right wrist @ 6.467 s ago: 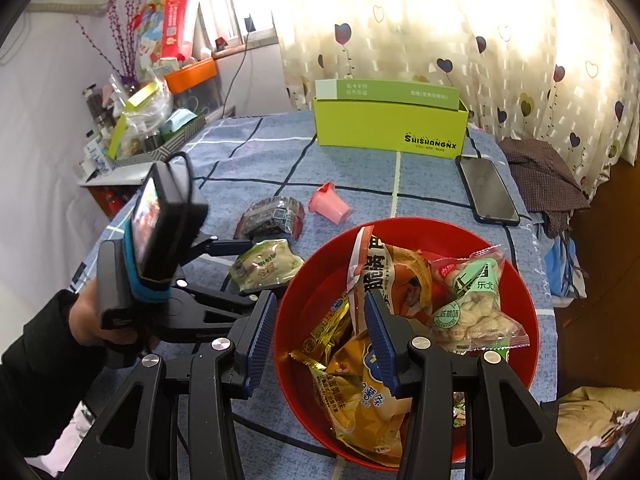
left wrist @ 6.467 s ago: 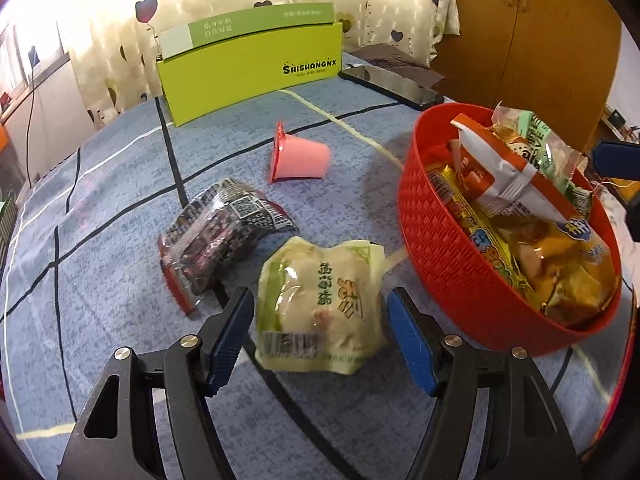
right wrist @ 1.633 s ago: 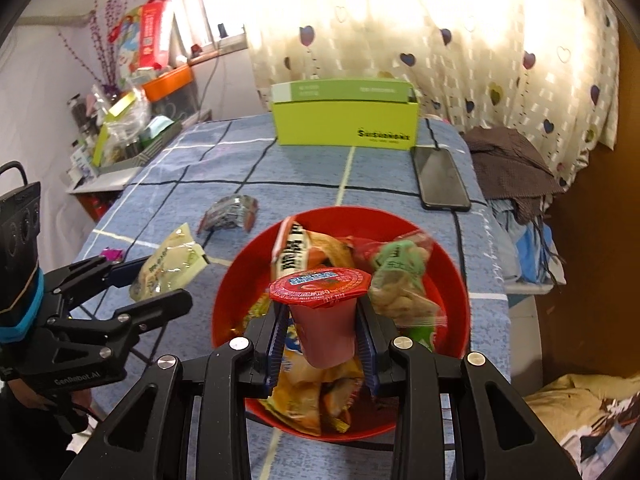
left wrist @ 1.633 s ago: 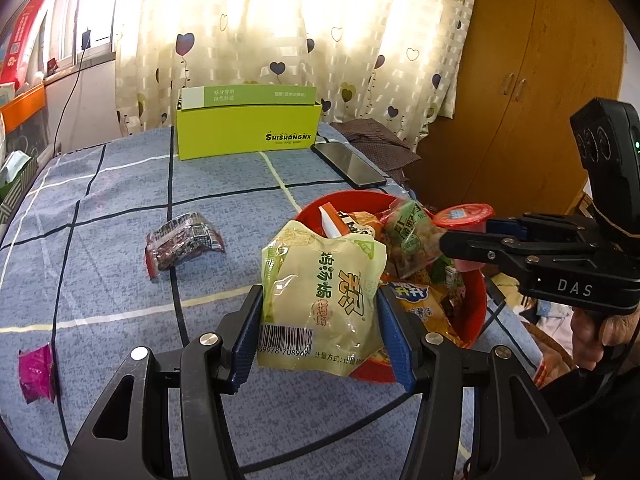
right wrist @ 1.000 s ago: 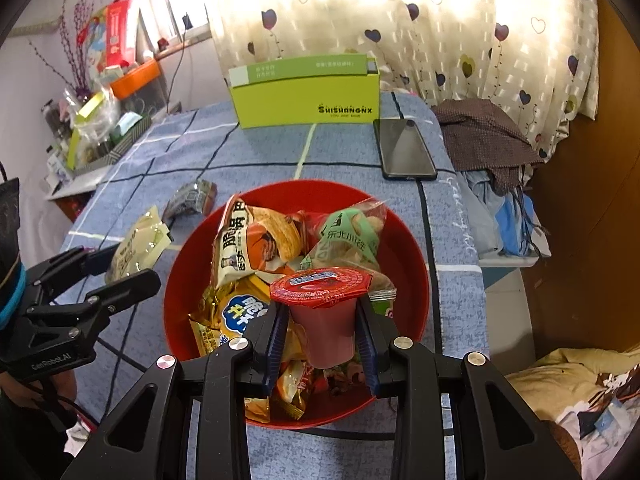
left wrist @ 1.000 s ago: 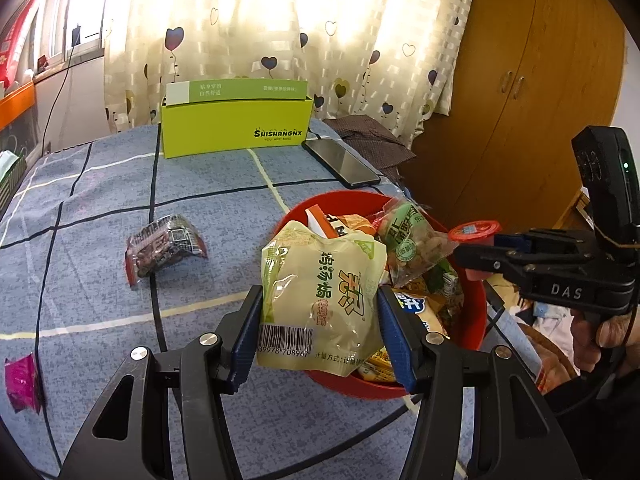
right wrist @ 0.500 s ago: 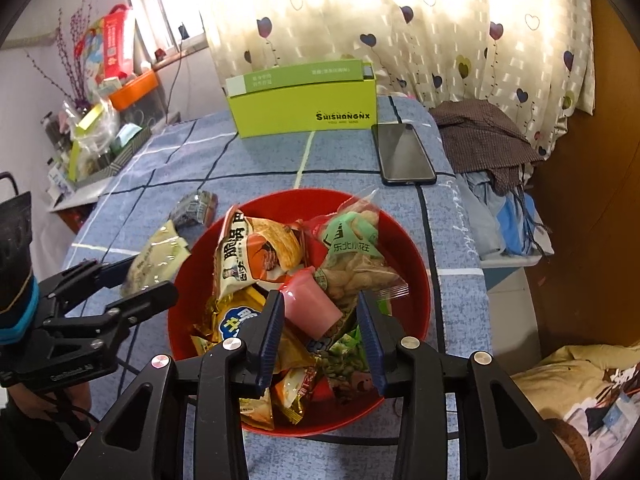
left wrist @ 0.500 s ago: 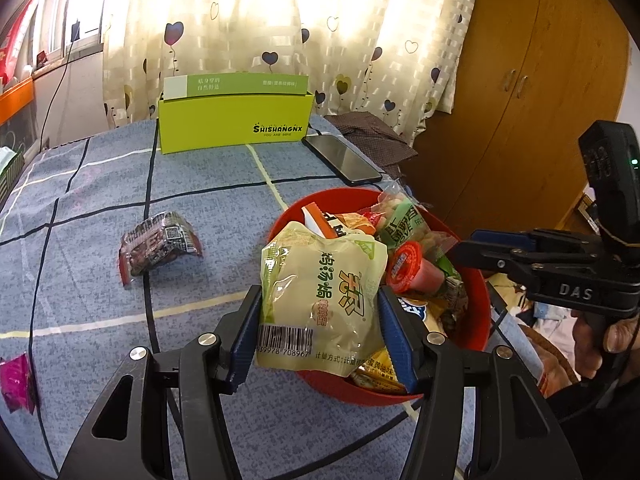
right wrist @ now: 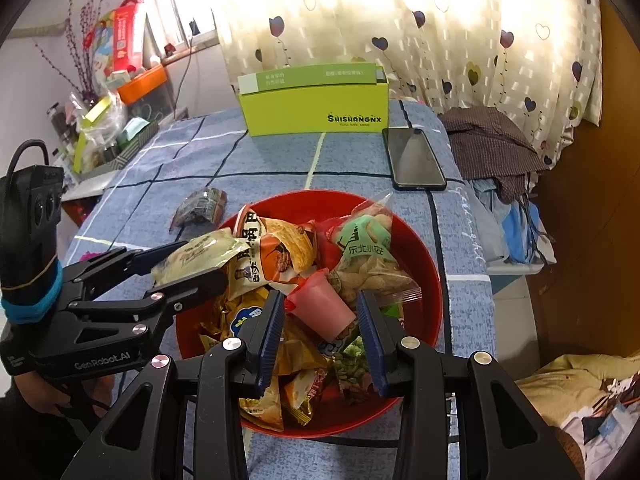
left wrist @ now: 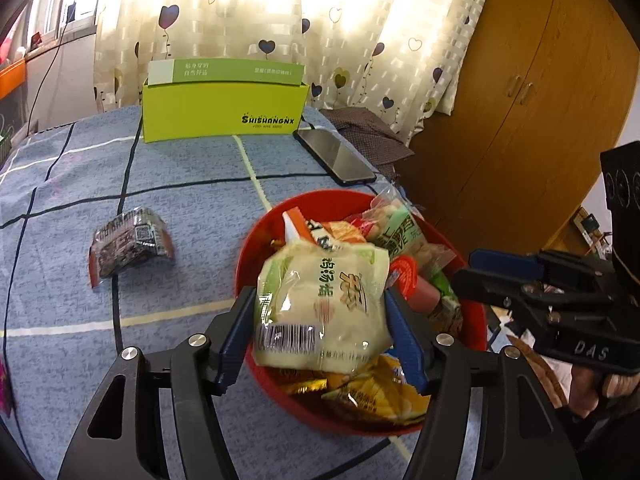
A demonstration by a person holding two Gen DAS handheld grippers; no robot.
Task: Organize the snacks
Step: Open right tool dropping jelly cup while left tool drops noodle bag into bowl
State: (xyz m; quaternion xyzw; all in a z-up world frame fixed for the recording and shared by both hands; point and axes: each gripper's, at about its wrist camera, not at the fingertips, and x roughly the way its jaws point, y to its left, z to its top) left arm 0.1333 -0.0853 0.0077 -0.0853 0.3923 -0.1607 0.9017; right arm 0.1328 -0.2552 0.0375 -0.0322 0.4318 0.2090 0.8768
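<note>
Red basket: on bed, piled with snacks. Pale green packet: light, crinkly, slippery; best held by side edges; above basket between just-widened left gripper. Pink cup: stiff, tipped in basket; right gripper spread.

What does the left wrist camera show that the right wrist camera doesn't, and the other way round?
Only the left wrist view shows the wooden wardrobe doors. Only the right wrist view shows the cluttered side shelf by the window. Both show the red basket of snacks, the pale green packet between the left gripper's just-opening jaws, the pink jelly cup, the dark packet, green box and phone.
</note>
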